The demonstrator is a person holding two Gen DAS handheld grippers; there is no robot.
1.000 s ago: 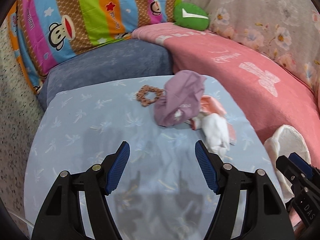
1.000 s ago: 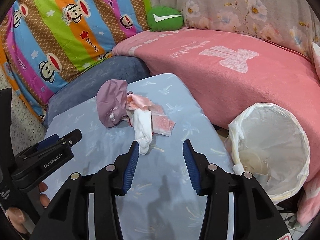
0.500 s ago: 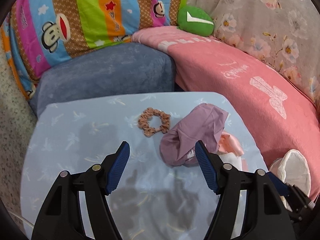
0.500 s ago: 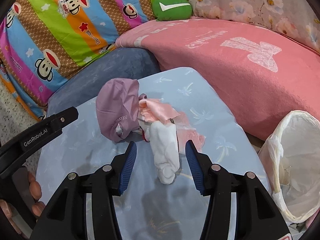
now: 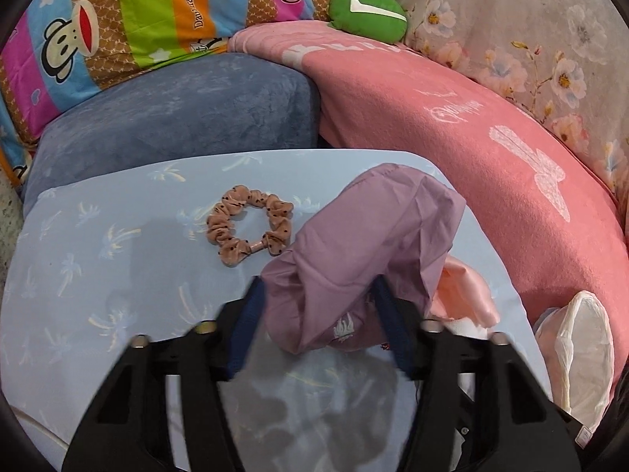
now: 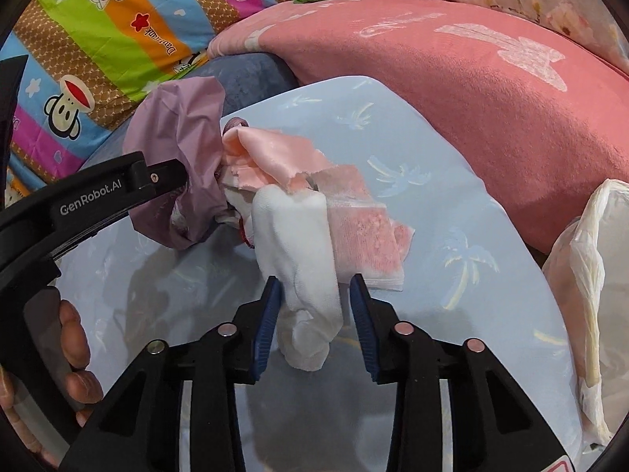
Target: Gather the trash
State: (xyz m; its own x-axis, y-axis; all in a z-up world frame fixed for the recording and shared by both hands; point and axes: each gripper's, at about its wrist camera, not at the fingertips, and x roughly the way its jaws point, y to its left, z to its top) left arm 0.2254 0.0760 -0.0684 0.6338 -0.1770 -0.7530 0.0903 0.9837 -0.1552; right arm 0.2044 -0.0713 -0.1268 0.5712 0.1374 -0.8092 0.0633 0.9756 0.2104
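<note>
A crumpled purple bag lies on the light blue table. My left gripper is open, its blue pads on either side of the bag's near end. The bag also shows in the right wrist view. Next to it lie a pink satin scrap, a pink-stained tissue and a white sock-like cloth. My right gripper is open, its pads astride the white cloth's near end.
A brown dotted scrunchie lies on the table left of the bag. A white-lined trash bin stands off the table's right edge. A pink blanket, blue cushion and striped pillow lie behind.
Both grippers have moved forward over the table. The left one now straddles the purple bag, and the right one straddles the white cloth. Both stay open.
</note>
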